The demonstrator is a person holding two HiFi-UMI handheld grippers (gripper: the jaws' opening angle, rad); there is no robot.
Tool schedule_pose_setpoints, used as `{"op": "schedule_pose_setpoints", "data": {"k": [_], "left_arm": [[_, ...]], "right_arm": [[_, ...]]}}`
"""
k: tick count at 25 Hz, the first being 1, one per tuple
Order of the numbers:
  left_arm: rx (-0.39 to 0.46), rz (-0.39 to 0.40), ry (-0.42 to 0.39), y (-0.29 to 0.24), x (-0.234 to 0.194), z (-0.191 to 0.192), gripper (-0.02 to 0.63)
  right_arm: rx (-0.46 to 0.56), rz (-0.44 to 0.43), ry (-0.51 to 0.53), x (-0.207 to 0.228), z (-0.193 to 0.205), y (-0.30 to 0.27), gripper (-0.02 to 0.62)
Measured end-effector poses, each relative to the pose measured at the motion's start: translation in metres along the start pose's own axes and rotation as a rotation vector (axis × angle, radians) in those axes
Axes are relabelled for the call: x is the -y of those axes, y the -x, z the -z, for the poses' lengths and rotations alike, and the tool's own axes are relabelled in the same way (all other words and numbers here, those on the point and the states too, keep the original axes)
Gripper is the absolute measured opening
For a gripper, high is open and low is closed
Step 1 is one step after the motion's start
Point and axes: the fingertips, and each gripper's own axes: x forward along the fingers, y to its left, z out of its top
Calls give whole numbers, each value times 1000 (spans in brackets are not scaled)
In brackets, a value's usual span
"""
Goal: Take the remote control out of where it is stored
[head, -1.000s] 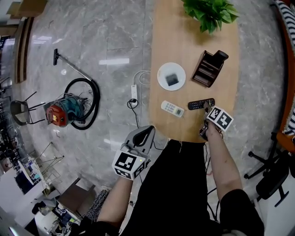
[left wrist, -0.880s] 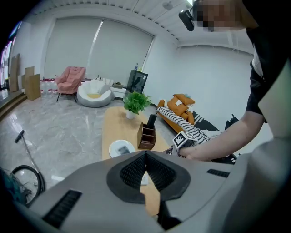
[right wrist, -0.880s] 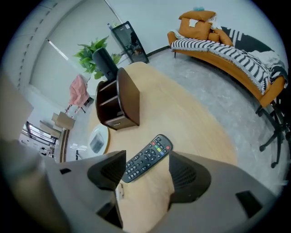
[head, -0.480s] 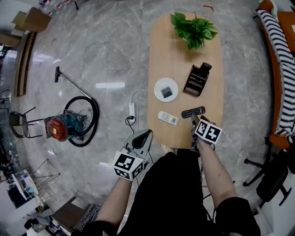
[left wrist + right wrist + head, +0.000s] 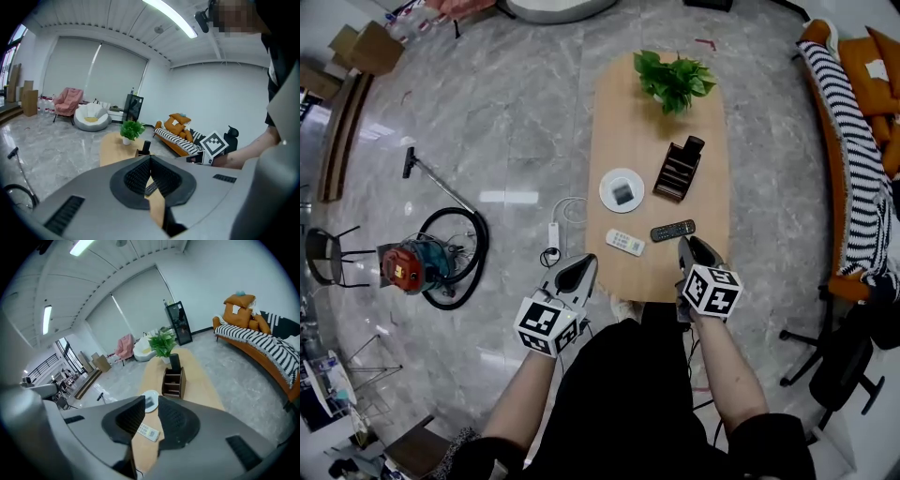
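**Black remote control** (image 5: 672,230): laid flat on the tabletop (image 5: 628,122), near the dark wooden holder (image 5: 675,173) and outside it.

**Second dark remote** (image 5: 695,145): seen upright in the holder's far slot.

**Right claw** (image 5: 687,246): a narrow gap is left; the jaws have just been closing, with nothing between them.

**Left claw** (image 5: 577,272): jaws together, empty.

**Hazards, as judged:**
- The white remote (image 5: 625,243) near the tabletop's edge could be swept off by a low pass.
- The holder could be tipped if the upright remote is pulled aslant.

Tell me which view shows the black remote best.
Head view: the black remote lies whole and unobstructed on the table. Left gripper view shows only a sliver of it between its fingers. Right gripper view doesn't show it.
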Motion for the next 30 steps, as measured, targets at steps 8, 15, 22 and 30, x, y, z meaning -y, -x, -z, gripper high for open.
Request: {"op": "schedule_pose_setpoints", "data": {"k": [8,15,22,30], "left_arm": [[58,-5,-22,23,9,-7,6],[43,40,-49,23,22,-2,6],[51,59,-34,20,24,-2,6],[32,61,-28,6,24,1,6]], "right_arm": [[121,-96,20,-18,-16,57,8],[134,-90,102,-24,-6,68,8],[135,-90,113,-25,-7,71,8],[126,-70,140,-12,-11,67,8]]}}
